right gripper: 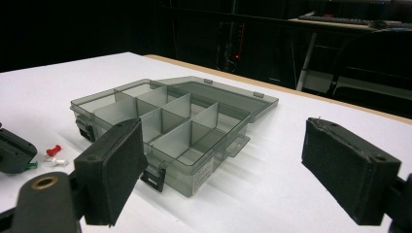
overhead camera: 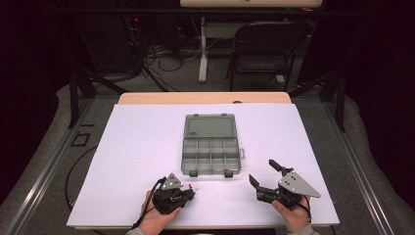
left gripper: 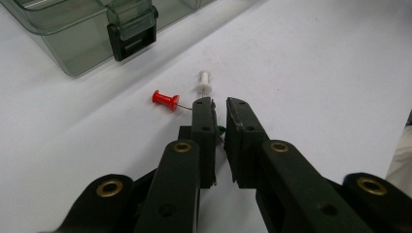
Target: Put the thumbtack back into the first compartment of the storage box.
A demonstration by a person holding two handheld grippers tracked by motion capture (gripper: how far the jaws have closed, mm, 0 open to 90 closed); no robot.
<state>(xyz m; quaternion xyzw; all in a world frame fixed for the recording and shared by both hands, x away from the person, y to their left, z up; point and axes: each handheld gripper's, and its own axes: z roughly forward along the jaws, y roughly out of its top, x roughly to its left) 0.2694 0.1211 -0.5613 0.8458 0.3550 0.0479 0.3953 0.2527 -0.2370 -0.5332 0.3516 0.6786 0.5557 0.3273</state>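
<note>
We count three pins on the bench: our left gripper clenches the green pin, red pin and white pin lie just beyond, and the right gripper is released near one box.

Each of the person's hands carries a black two-jaw gripper. The left gripper and the right gripper each bear a grey three-cornered plate dotted with small screws on top. A thin black cable trails from the left one, and a black strap crosses the right hand. Up close, the jaws are matt black blocks with rough dark pads, on black link arms pinned with brass-coloured eyelets. Grey cuffs edge both wrists.
</note>
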